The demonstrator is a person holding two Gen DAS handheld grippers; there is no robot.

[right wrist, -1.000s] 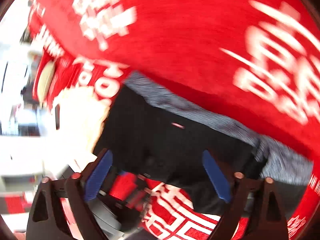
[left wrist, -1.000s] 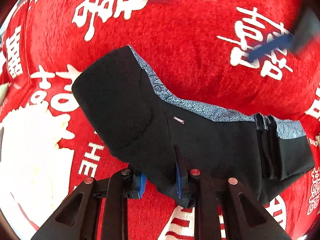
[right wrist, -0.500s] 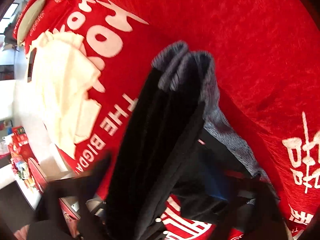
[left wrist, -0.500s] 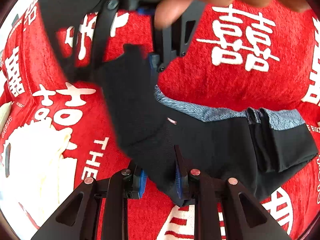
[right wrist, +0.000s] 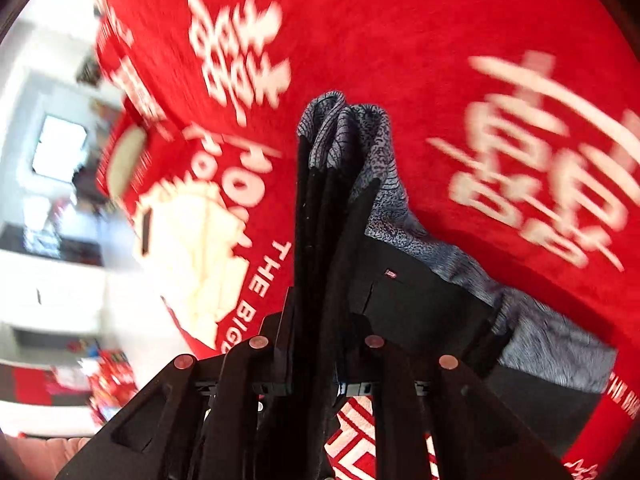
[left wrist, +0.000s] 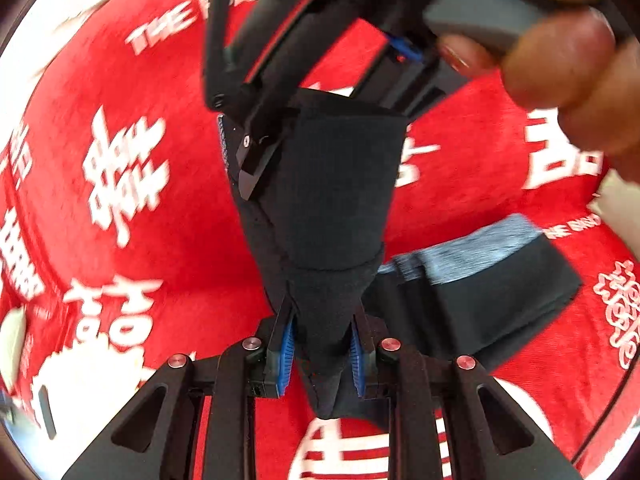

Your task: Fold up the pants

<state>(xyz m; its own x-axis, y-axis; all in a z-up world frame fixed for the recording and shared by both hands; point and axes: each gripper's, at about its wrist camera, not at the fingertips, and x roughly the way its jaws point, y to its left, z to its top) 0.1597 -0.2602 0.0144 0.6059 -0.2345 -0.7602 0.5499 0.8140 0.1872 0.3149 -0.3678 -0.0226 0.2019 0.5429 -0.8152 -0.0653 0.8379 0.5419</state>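
Observation:
The black pants (left wrist: pixel 332 208) with a grey patterned waistband (left wrist: pixel 472 256) are partly folded on the red cloth. My left gripper (left wrist: pixel 322 354) is shut on the near edge of the pants and holds it raised. My right gripper (right wrist: pixel 316 344) is shut on the stacked black layers, whose grey waistband (right wrist: pixel 348 136) sticks up past the fingers. In the left wrist view the right gripper (left wrist: pixel 304 92) grips the far end of the same lifted fold, with the person's hand (left wrist: pixel 560 64) behind it. The rest of the pants (right wrist: pixel 440 300) lies flat.
A red cloth with white characters (left wrist: pixel 124 176) covers the surface. A cream patch (right wrist: pixel 192 248) is printed near its left side. Beyond the cloth's edge, a blurred room (right wrist: pixel 48 208) shows in the right wrist view.
Both grippers have lifted one end of the pants off the cloth and swung it over toward the rest. The right gripper closed on the layers. Both views are blurred by motion.

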